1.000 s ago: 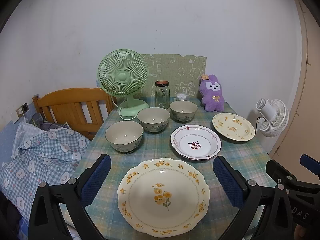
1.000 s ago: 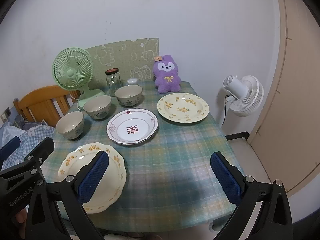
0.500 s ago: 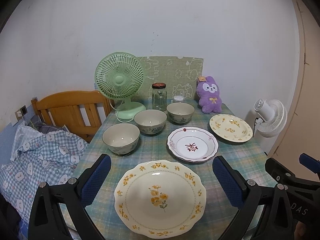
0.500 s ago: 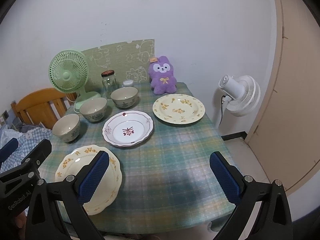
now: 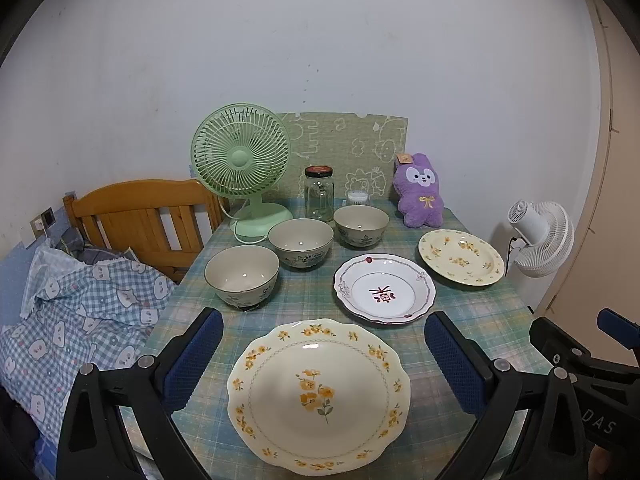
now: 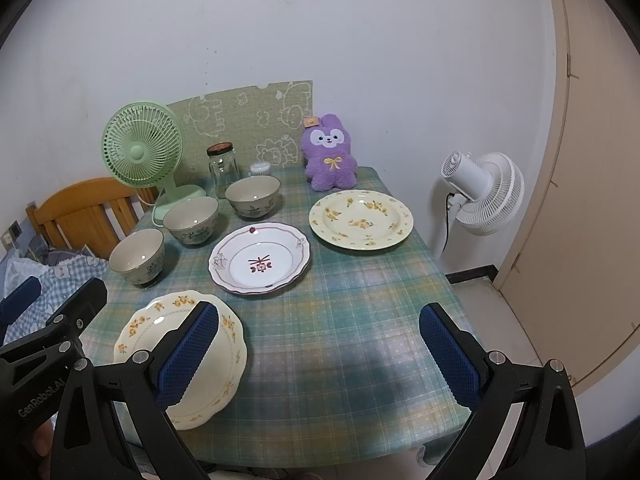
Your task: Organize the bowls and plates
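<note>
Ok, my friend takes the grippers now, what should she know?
Left gripper and right gripper: jaws open, holding nothing.
On the table: three bowls in a slanted row, near yellow plate, white plate, far yellow plate, all lying apart.
Done: nothing stacked.
Left: gather bowls together and plates together.

Three beige ceramic bowls (image 5: 241,280) (image 5: 301,242) (image 5: 361,225) stood upright in a diagonal row toward 11 o'clock. Two cream yellow-flowered plates (image 5: 319,396) (image 5: 461,256) lay flat at 6 and 2 o'clock, a white red-trimmed plate (image 5: 385,289) between them.
</note>
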The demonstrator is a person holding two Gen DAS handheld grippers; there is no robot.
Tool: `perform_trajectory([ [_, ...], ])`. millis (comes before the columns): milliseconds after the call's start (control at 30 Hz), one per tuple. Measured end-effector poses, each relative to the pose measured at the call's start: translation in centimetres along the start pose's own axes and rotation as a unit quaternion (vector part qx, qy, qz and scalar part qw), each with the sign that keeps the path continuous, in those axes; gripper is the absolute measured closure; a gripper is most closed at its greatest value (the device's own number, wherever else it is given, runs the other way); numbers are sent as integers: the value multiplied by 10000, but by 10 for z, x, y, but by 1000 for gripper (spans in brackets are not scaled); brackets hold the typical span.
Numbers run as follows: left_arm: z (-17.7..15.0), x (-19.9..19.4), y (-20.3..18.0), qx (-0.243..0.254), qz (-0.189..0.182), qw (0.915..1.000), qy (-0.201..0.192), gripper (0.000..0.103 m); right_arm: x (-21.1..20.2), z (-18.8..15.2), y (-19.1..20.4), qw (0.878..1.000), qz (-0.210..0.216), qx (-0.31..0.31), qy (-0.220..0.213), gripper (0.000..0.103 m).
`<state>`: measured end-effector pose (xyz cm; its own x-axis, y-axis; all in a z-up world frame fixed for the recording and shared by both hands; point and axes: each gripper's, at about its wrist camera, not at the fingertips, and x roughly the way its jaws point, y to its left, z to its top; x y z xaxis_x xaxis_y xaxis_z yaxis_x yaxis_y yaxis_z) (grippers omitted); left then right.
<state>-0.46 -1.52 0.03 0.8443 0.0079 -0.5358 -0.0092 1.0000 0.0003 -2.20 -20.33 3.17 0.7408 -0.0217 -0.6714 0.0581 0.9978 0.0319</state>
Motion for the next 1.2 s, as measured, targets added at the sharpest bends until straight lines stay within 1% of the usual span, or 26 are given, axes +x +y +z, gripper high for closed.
perform_trajectory([
  [1200, -4, -4, -4, -14, -28, 10000, -37, 3, -7, -2, -4, 10000, 14, 44, -72, 2],
])
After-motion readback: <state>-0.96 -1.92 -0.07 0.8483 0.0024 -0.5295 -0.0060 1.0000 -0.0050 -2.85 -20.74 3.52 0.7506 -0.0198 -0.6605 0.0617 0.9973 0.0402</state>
